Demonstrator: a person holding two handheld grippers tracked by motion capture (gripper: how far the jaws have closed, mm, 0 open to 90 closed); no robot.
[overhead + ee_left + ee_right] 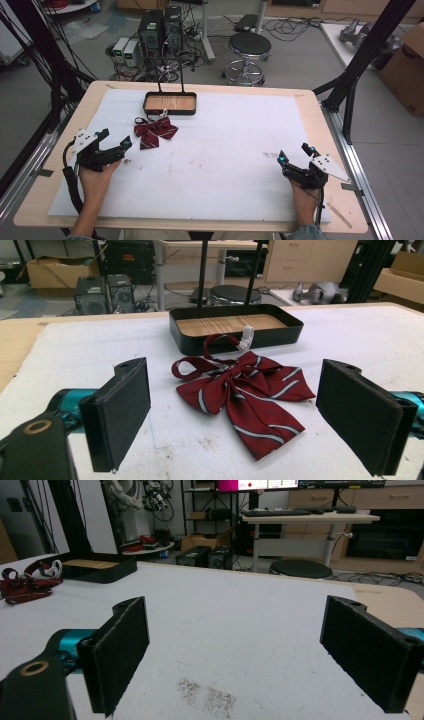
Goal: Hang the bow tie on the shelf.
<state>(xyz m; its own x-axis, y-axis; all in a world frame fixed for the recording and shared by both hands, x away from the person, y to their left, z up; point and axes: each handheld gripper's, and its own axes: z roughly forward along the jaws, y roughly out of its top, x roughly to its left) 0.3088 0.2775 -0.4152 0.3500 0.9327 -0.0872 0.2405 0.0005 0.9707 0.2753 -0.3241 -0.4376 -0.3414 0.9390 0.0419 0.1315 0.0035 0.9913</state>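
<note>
the bow tie [240, 390] lies flat on the white mat [225, 165], just in front of the black tray [170, 103], its strap looped back toward the tray wall with a small white clasp [247, 335] resting against it. the tray stands at the far edge of the mat, its wooden floor bare, so i judge it is where the bow belongs, and the bow sits near enough that a short lift would carry it over the rim.

my left gripper [116, 145] is low on the mat and aimed straight at the bow, jaws wide apart with the bow framed between them but farther ahead, nothing touched. that spread suits the knot, the thickest part and the surest place to pinch; the wings are limp and would sag.

my right gripper [295, 154] rests well apart at the other side of the mat, jaws also apart and holding nothing, kept clear since one hand seems enough here.
</note>
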